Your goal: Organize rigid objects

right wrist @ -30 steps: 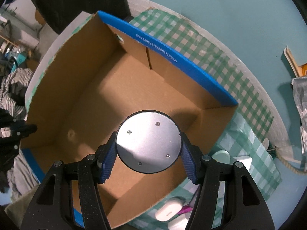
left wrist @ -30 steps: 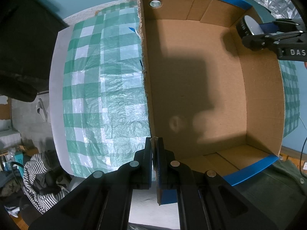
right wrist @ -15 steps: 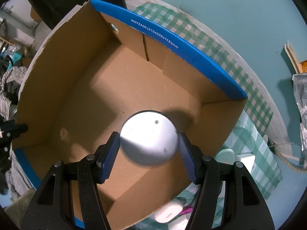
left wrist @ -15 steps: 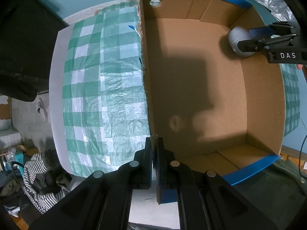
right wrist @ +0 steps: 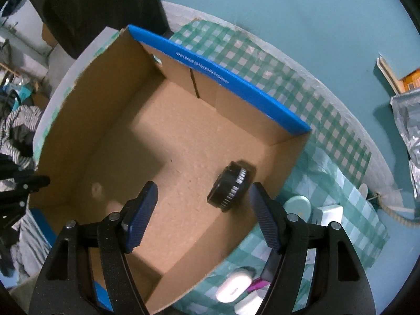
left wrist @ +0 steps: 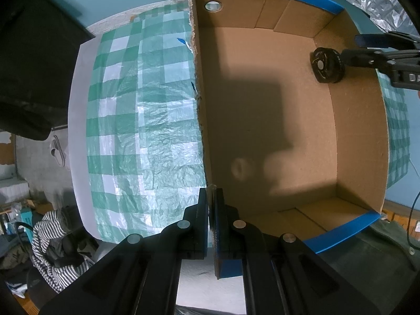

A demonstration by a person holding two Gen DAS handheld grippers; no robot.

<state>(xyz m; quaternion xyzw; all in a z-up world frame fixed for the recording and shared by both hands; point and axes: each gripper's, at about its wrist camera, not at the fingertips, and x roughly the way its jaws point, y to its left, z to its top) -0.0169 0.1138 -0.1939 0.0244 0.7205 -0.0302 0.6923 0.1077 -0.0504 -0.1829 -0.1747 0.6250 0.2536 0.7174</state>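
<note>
Teal floor [right wrist: 302,13], green checked tablecloth [left wrist: 147,120], striped clothing [left wrist: 52,246] heaped nearby.

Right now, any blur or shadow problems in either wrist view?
Right wrist view: the round black part inside the cardboard box is motion-blurred. Left wrist view: sharp, but a large dark shadow covers the box floor. Both views bend straight edges.

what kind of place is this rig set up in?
Probably a lived-in home room, not a lab: a table with a checked plastic cloth, striped clothes heaped on the floor beside it, and a cardboard box used for sorting.
</note>
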